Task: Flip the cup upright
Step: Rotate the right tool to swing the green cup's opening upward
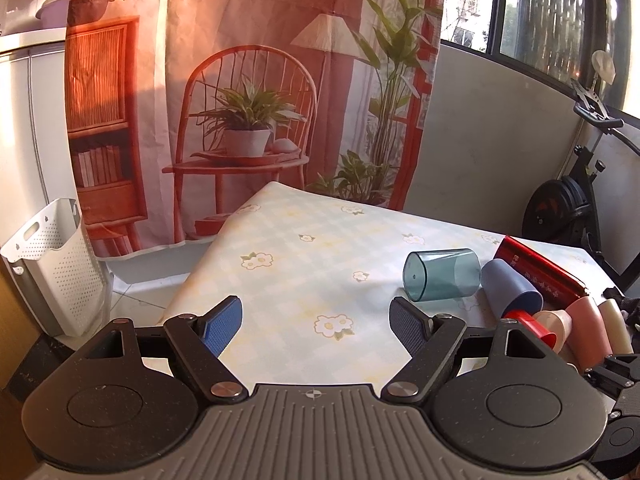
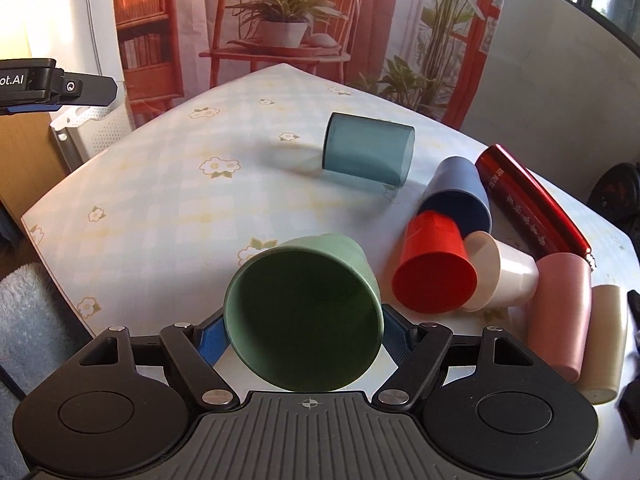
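In the right wrist view a green cup [image 2: 304, 312] sits between the blue pads of my right gripper [image 2: 305, 338], its open mouth facing the camera; the gripper is shut on it and it tilts above the floral tablecloth [image 2: 160, 208]. A clear teal cup [image 2: 368, 152] lies on its side further back; it also shows in the left wrist view [image 1: 442, 274]. My left gripper [image 1: 316, 318] is open and empty above the cloth, left of the teal cup.
A pile of cups lies on its side at the right: dark blue [image 2: 460, 196], red [image 2: 434, 268], white [image 2: 500, 272], pink [image 2: 560, 316], cream [image 2: 604, 340]. A red case [image 2: 528, 196] lies behind them. A white basket [image 1: 56, 272] stands off the table's left.
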### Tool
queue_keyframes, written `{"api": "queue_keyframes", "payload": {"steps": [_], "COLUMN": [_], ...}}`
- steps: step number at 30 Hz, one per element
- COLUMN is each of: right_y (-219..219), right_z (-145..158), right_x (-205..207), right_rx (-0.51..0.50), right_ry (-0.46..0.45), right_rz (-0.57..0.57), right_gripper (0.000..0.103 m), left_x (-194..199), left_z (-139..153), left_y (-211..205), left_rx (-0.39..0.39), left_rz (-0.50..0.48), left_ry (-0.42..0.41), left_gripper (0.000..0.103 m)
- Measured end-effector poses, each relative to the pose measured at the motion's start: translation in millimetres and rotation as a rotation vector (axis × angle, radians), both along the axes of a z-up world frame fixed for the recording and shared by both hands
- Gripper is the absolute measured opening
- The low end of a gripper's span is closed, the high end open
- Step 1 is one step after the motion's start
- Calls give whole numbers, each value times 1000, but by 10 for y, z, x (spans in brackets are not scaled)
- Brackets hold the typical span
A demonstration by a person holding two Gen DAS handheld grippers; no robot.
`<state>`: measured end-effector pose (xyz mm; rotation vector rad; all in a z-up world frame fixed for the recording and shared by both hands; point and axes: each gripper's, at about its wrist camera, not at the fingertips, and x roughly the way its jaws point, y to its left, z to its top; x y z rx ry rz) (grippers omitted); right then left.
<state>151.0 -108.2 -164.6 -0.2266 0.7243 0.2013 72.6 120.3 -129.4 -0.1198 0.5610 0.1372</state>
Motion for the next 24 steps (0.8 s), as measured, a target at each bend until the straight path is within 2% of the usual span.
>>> {"api": "queue_keyframes", "payload": {"steps": [12, 14, 17, 19, 21, 24], "right_y": [4, -44, -118, -71, 6, 38], "right_z": [71, 44, -36, -140, -242, -306], "right_x": [365, 307, 65, -99, -207, -268], "right_rx": [-22, -28, 34, 30, -7, 10], "right_ry": [101, 99, 76, 60, 42, 33], "right_rz": [52, 50, 39, 47, 47, 41], "right_gripper": [70, 77, 90, 95, 95, 91], "left_x": [17, 15, 7, 10, 22, 22], "left_z": [23, 26, 10, -5, -17, -19], "left_y": [17, 21, 13, 14, 8, -24], "left_rx": [-3, -8, -8, -18, -29, -22], "left_rz": [16, 16, 10, 6, 1, -5], "left_ry": [-10, -12, -12, -9, -4, 1], "left_gripper": [83, 83, 83, 83, 83, 83]}}
